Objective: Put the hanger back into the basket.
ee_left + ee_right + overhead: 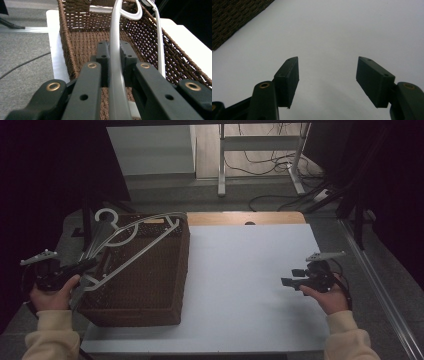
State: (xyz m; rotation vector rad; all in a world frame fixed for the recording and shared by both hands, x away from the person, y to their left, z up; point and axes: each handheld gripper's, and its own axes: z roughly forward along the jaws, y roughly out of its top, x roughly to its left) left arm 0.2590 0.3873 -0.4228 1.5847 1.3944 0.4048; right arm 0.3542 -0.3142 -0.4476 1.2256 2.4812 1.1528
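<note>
Left gripper [85, 265] is clamped on a silver metal clothes hanger [132, 237], pads pinching one of its arms near the lower end. In the left gripper view the hanger [116, 65] runs straight up between the two black jaws, which press on it from both sides, gripper [115, 56] sitting over the near-left part of the basket. The hanger lies tilted across the brown woven basket [165, 285]: hook end up at the basket's far-left corner, long bar running diagonally over the open top, lower end down at the gripper by the basket's left wall. Whether the hanger touches the basket rim at the far end, cannot tell. Inside of the basket [82, 42] is in view past the jaws, weave only.

Basket sits on the left part of the white table top [250, 285], its left edge near the table's left edge.

Right gripper [287, 281] is held over the right side of the table, well apart from basket and hanger, pointing left toward them. Jaws are spread with nothing between them; the right gripper view shows the gap at gripper [328, 75] with bare white surface behind, and a corner of the basket [234, 17] at upper left. Person's hands in cream sleeves hold both tools from the near edge.
</note>
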